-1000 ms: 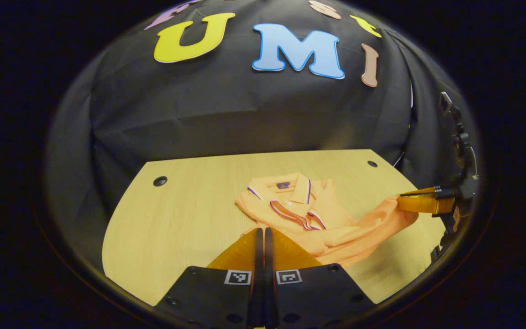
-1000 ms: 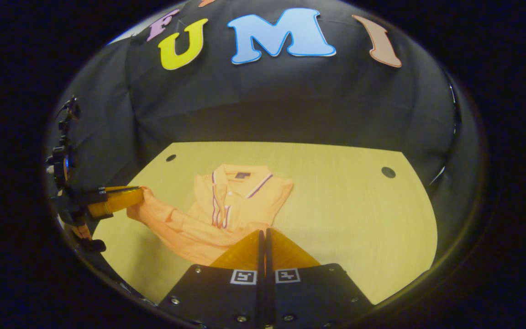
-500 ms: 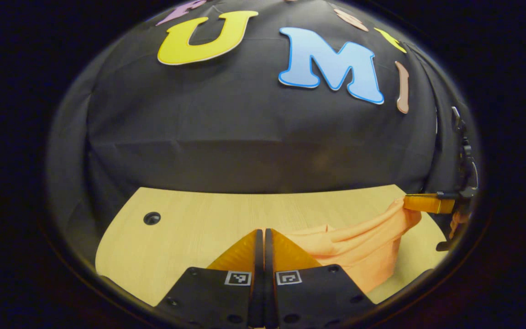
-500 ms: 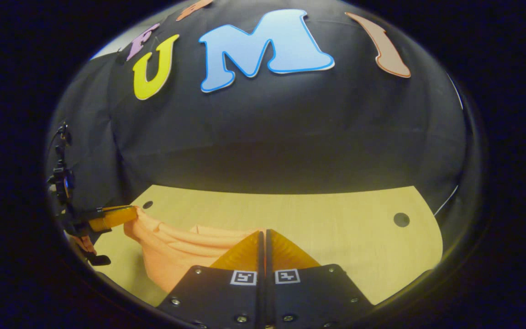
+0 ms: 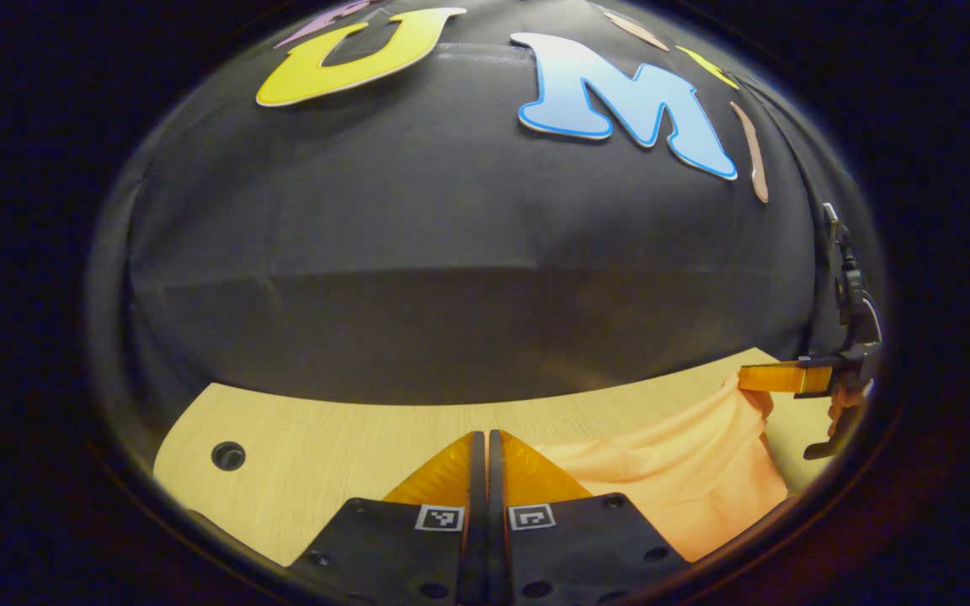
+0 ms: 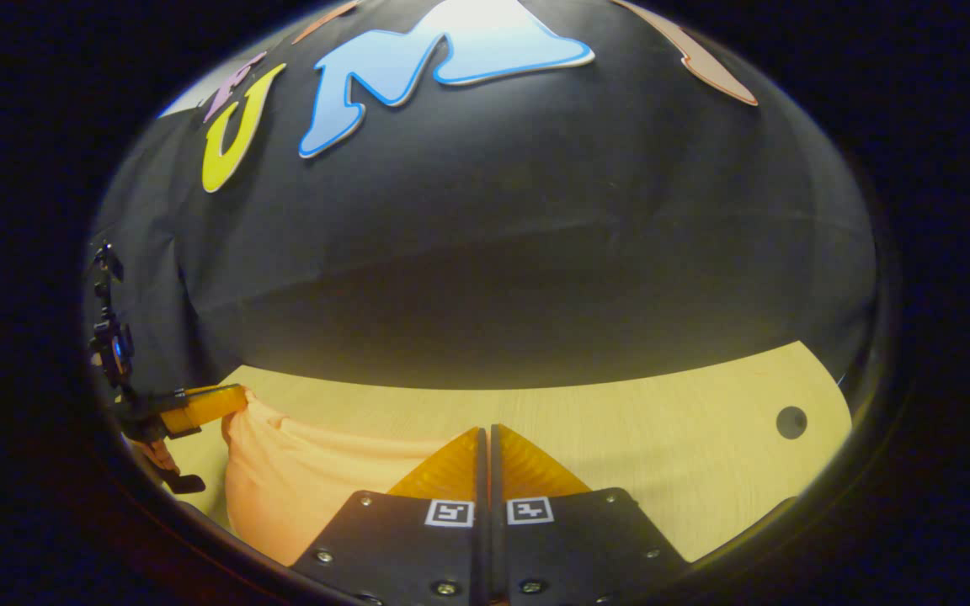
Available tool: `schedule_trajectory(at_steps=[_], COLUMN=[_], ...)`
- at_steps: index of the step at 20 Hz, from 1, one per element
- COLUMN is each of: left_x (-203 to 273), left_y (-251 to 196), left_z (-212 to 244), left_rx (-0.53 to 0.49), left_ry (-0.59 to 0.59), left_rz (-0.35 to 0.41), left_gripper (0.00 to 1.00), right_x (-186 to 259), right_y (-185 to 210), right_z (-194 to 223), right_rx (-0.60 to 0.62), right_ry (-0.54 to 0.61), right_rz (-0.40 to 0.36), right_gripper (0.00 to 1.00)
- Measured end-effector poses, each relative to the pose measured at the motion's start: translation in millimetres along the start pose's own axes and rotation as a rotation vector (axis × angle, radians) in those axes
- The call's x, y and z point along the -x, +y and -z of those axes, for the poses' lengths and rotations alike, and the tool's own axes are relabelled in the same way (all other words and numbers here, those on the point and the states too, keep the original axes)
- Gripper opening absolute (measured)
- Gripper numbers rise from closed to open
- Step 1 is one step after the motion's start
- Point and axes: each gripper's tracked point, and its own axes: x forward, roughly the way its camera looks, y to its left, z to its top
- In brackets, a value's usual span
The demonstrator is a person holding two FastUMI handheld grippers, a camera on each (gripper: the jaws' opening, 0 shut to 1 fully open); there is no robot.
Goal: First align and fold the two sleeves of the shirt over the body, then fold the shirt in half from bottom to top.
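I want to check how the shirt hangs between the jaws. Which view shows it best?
The left gripper view: the shirt spreads as a broad sheet from the left gripper to the right gripper. The right gripper view shows the shirt more bunched, partly behind the right gripper.

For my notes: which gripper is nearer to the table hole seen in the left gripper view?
Left. The hole lies just left of the left gripper; the right gripper pinches the shirt far across.
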Motion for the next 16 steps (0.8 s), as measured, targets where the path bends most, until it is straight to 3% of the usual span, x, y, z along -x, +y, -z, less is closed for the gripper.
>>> schedule_trajectory(at_steps=[9, 12, 14, 15, 16], left_x=[-30, -25, -12, -5, 0], left_y=[23, 36, 39, 39, 41], left_z=[42, 44, 28, 18, 13], left_rx=[0.048, 0.041, 0.071, 0.077, 0.067], left_ry=[0.023, 0.023, -0.01, -0.021, -0.028], left_rz=[-0.033, -0.092, -0.103, -0.106, -0.12], left_gripper=[0.06, 0.11, 0.33, 0.43, 0.53], right_x=[-44, -43, -39, -32, -26], right_y=[-8, -14, -16, -17, -17], right_z=[39, 39, 35, 32, 27], right_rx=[0.01, 0.044, 0.037, 0.037, 0.04], right_ry=[0.057, 0.075, 0.068, 0.061, 0.056], right_rz=[0.036, 0.078, 0.077, 0.08, 0.08], right_gripper=[0.0, 0.07, 0.14, 0.25, 0.42])
